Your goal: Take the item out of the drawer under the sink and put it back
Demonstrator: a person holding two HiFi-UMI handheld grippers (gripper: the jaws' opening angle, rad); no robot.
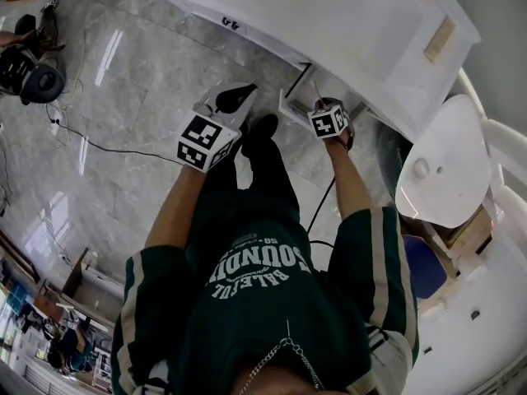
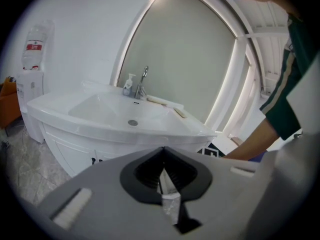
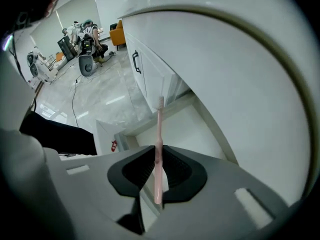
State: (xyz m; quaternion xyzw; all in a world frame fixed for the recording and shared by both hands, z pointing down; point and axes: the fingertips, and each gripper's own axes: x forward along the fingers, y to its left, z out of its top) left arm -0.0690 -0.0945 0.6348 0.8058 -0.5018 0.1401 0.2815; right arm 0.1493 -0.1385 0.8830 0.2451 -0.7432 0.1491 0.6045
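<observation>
My right gripper (image 3: 157, 171) is shut on a thin pink toothbrush (image 3: 159, 134). The brush stands up between the pads, head pointing away from me. It hangs over the open white drawer (image 3: 187, 131) under the sink's curved basin (image 3: 225, 64). In the head view the right gripper (image 1: 327, 107) is at the drawer (image 1: 295, 110), tucked below the sink (image 1: 346, 31). The toothbrush is hidden there. My left gripper (image 1: 235, 97) is held off to the left over the floor, jaws together and empty. The left gripper view has the left gripper (image 2: 164, 176) facing the sink (image 2: 115, 115) from the front.
A toilet (image 1: 440, 171) stands right of the sink cabinet. A black cable (image 1: 99, 145) trails over the marble floor toward gear at the far left. On the sink sit a tap (image 2: 143, 80) and a soap bottle (image 2: 129, 84). The person's legs stand close to the drawer.
</observation>
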